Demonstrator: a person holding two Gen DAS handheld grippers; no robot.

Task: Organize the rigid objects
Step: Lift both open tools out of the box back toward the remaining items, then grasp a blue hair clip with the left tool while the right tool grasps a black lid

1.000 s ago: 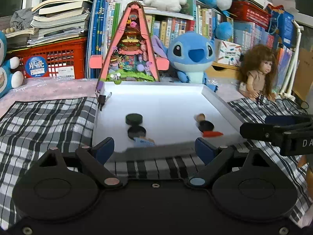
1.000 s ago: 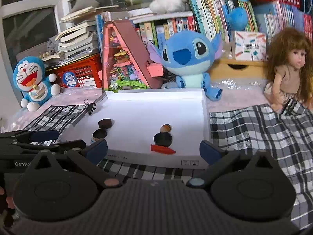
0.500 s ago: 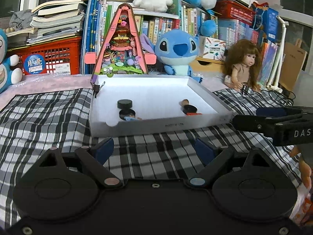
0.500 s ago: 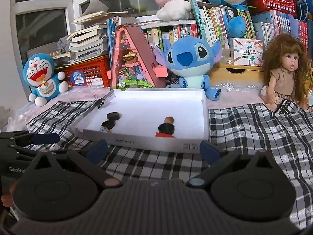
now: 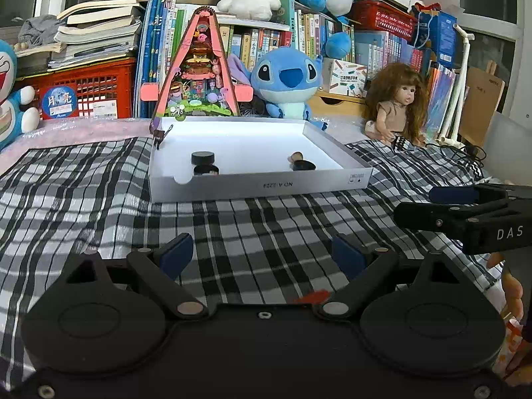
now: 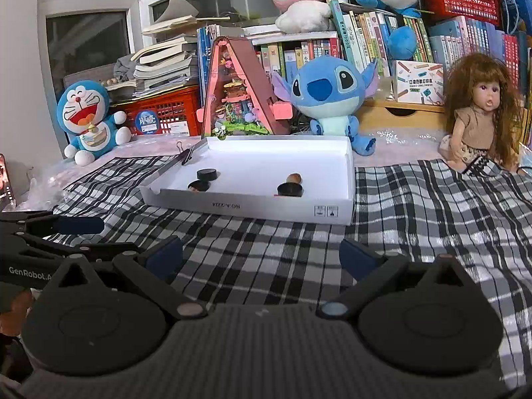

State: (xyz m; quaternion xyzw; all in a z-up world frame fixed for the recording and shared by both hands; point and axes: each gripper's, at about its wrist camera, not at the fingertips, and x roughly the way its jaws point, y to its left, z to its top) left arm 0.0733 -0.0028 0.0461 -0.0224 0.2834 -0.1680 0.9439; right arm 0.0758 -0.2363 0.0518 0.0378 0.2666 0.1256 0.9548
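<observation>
A shallow white box [image 5: 259,184] lies on the checked cloth [image 5: 266,226]. Inside it are two black round pieces [image 5: 202,158] on the left, and a brown piece [image 5: 294,158] with another black round piece [image 5: 304,165] on the right. The right wrist view shows the same box [image 6: 249,204] and its black pieces [image 6: 206,174]. My left gripper [image 5: 262,254] is open over bare cloth, well short of the box, with nothing between its fingers. My right gripper [image 6: 262,254] is open and empty too, beside the left gripper [image 6: 60,229]. A small red bit [image 5: 311,296] shows at the left gripper's body.
Behind the box stand a pink triangular toy house [image 5: 199,73], a blue plush [image 5: 286,79], a doll [image 5: 395,103], a red crate [image 5: 83,89] and shelves of books. A binder clip [image 6: 184,154] sits at the box's far left corner. A hand's fingers [image 5: 512,286] show at right.
Both grippers have drawn back from the box, which now sits farther off with more checked cloth in front. Its low front wall now hides the red piece. Both stay open.
</observation>
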